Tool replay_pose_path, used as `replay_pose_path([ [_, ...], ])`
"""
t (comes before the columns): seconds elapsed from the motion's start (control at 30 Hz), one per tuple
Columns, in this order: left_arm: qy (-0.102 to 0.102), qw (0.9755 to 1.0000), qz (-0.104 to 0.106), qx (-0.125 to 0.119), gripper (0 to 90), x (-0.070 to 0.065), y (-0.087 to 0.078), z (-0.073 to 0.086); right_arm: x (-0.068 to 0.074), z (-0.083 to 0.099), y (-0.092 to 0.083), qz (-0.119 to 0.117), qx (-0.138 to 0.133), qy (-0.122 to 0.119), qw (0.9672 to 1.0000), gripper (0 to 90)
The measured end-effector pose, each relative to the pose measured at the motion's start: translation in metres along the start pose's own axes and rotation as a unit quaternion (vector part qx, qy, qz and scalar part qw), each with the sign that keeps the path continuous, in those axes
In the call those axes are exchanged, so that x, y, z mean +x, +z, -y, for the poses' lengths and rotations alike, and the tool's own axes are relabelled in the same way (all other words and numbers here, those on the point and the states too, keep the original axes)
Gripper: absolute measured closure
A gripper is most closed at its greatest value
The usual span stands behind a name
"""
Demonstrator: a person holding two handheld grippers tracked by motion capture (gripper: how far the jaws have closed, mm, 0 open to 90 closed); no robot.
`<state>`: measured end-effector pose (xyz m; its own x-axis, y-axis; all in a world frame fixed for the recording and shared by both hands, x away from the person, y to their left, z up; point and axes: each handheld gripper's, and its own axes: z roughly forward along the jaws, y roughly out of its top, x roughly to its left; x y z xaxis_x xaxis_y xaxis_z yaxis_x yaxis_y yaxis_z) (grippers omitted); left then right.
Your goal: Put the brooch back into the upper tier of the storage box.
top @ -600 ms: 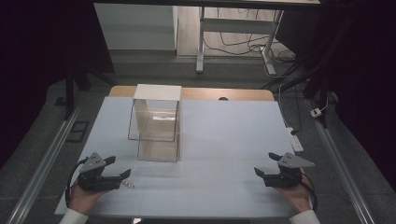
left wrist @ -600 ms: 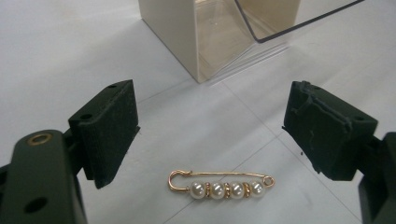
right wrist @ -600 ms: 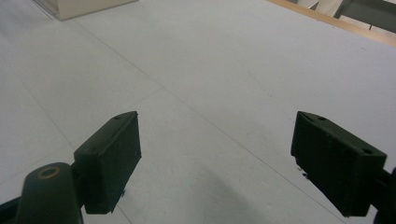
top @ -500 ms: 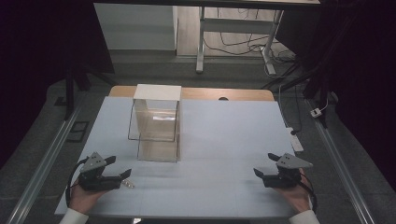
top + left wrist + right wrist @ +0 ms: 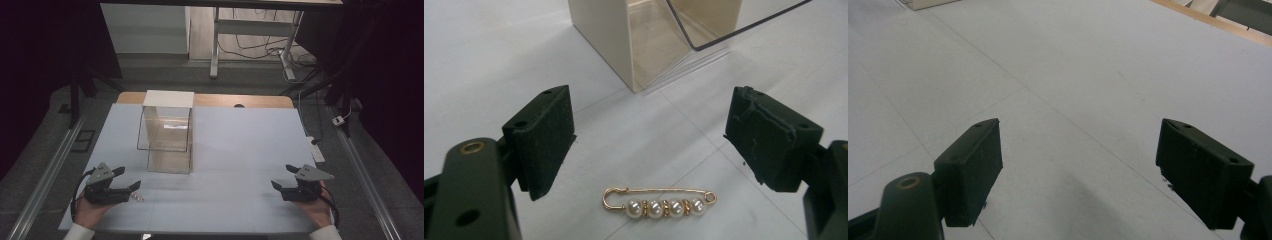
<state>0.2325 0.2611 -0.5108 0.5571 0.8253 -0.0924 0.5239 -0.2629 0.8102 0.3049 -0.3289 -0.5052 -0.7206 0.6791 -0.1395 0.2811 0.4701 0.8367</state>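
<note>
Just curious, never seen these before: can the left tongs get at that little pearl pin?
Probably yes: the left tongs stand open right over the pearl pin, nothing between them.

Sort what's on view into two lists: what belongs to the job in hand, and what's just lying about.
Part of the job:
- pearl pin, lying flat on the table between the open left tongs
- clear box, open and standing just beyond the pin

Just lying about:
- right tongs, open over bare white table
- cables on the floor
- white plug
</note>
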Motion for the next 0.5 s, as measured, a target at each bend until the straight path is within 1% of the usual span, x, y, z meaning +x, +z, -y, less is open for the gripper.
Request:
replay_pose_path([
  [0.07,0.001,1.0000,-0.001,0.000,19.4,0.0002,-0.0005,-0.0004,-0.0001,0.0001,0.0000,-0.001,-0.002,0.002,1.0000,18.4],
  [0.3,0.004,1.0000,-0.001,0.000,19.9,0.0001,-0.0013,-0.0019,0.0006,0.0002,0.0005,-0.002,0.003,-0.002,1.0000,19.2],
  [0.37,0.009,0.9999,-0.004,0.002,20.3,-0.0004,-0.0016,-0.0034,0.0006,0.0002,0.0003,0.001,0.003,-0.002,1.0000,19.5],
  [0.5,0.016,0.9999,-0.004,0.006,20.7,0.0000,-0.0030,-0.0058,0.0001,0.0005,0.0004,-0.002,0.002,-0.001,1.0000,19.6],
])
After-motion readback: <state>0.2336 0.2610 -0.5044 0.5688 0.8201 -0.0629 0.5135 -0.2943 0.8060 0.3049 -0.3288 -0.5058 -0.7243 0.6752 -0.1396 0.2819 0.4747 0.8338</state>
